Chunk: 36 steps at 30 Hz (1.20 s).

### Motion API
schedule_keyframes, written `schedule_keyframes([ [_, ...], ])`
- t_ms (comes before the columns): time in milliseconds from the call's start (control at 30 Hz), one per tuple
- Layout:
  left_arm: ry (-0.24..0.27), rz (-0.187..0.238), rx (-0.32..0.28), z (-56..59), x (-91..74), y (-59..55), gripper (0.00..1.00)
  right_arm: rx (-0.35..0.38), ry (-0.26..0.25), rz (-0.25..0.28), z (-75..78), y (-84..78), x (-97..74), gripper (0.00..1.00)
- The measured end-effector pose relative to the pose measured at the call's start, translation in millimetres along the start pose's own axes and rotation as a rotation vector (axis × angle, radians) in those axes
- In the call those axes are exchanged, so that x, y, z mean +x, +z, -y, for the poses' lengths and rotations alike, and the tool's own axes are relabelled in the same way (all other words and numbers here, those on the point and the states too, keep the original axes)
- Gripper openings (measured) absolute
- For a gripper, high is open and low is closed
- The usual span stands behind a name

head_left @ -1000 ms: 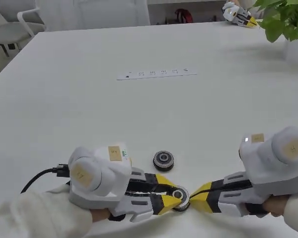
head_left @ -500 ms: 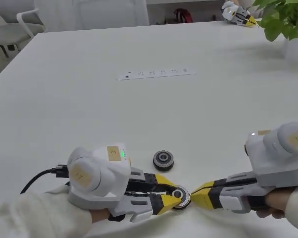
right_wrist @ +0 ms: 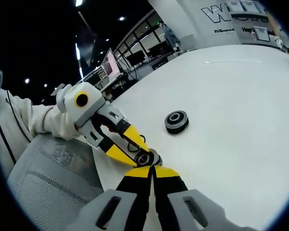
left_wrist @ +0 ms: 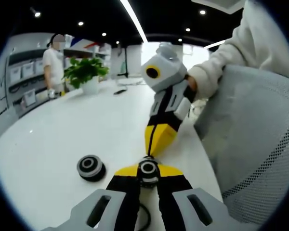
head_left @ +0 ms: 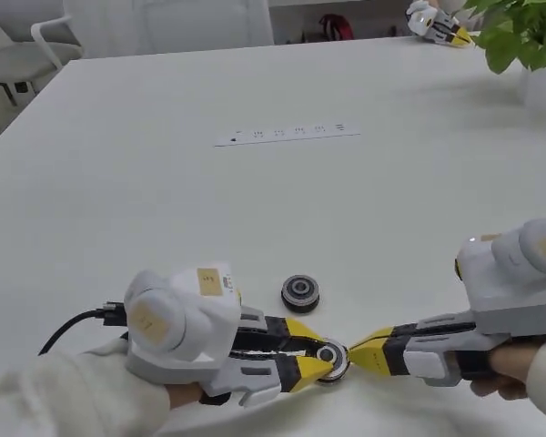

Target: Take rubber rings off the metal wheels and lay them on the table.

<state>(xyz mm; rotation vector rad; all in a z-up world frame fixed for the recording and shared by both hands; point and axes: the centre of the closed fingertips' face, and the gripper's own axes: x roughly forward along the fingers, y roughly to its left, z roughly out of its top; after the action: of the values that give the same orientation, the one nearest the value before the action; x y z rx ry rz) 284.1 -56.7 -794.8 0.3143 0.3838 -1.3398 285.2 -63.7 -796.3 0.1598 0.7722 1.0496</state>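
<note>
Left gripper [head_left: 323, 354] is clamped on a metal wheel [head_left: 332, 357], 1 yellow jaw on each side of it, near the front edge of the white table [head_left: 164, 200]. The wheel sits right at the jaw tips, its round hub face turned up toward the head view and also showing in the left gripper view. Right gripper [head_left: 351, 358] comes in from the opposite side, long body lying low and roughly in line with the left one, so the 2 tools meet nose to nose. Its jaws are pressed together with barely a slit between them, and the yellow tips touch the wheel's dark rim; whether they actually pinch the rubber ring I cannot tell. A 2nd wheel [head_left: 299, 292] lies flat on the table just beyond the left gripper's jaws, apart from both tools, axle pointing straight up, black rubber ring around its edge. Farther back, a white power strip [head_left: 287, 135] lies across the middle of the table.
</note>
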Motion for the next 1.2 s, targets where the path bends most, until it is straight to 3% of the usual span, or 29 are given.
schedule_keyframes([
  [1200,0.003,-0.002,0.017,1.6,1.1,0.3,0.14,-0.001,0.017,-0.003,-6.8,3.5,-0.7,0.0],
])
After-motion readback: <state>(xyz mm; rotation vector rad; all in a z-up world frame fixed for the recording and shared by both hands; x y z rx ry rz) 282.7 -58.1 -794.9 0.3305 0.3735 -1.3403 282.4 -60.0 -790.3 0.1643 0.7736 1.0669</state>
